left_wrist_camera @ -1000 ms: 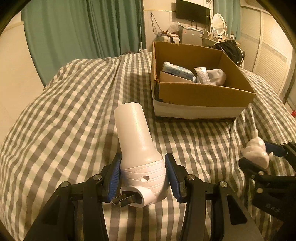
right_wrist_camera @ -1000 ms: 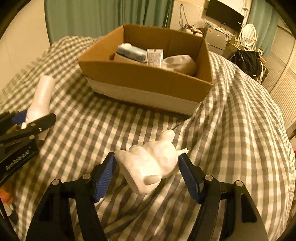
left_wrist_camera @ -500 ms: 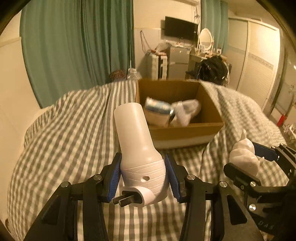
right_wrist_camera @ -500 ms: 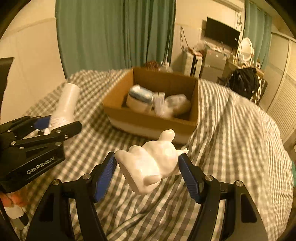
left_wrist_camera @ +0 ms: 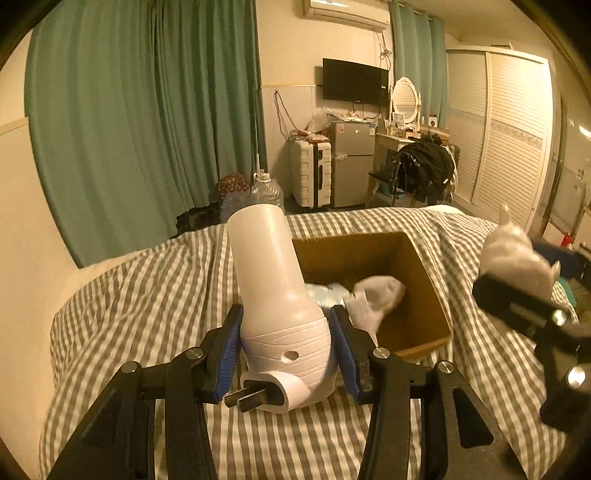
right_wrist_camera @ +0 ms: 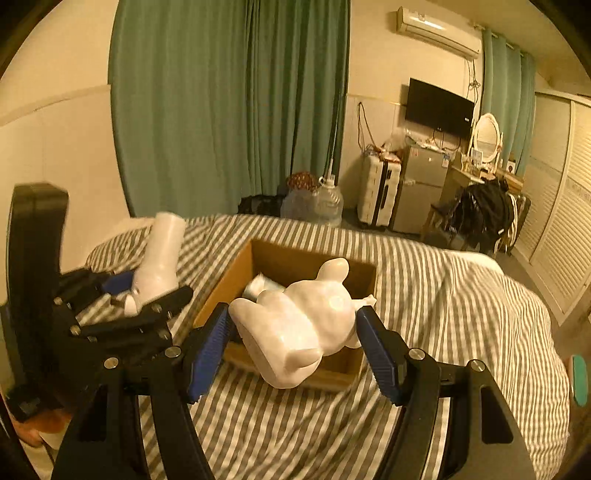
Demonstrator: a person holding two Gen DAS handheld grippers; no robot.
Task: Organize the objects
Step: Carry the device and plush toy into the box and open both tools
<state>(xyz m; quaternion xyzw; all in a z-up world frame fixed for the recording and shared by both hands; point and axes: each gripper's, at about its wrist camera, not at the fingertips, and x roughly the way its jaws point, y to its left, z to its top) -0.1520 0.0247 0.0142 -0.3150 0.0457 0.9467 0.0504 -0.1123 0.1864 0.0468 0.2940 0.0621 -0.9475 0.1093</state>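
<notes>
Two claws above the cardboard box [right_wrist_camera: 236, 269]: left claw [left_wrist_camera: 286, 345] clamped on white plug-in lamp [left_wrist_camera: 277, 295], right claw [right_wrist_camera: 295, 334] on white figurine [right_wrist_camera: 299, 328].

Background fixtures only. Green curtains [left_wrist_camera: 147, 122] cover the far wall; a second green curtain panel [left_wrist_camera: 417, 62] hangs to the right of the wall-mounted television [left_wrist_camera: 355, 82]. An air conditioner [right_wrist_camera: 439, 32] is fixed high on the wall above the television. Floor level — a white suitcase [left_wrist_camera: 310, 173] stands just beside a small grey refrigerator [left_wrist_camera: 351, 162]. A clear water jug [right_wrist_camera: 325, 203] sits near the curtain base. An oval mirror [right_wrist_camera: 487, 137] stands on the dressing table [left_wrist_camera: 406, 138]. A dark garment [left_wrist_camera: 424, 166] is draped over a chair. White louvred wardrobe doors [left_wrist_camera: 513, 136] occupy the right wall.
</notes>
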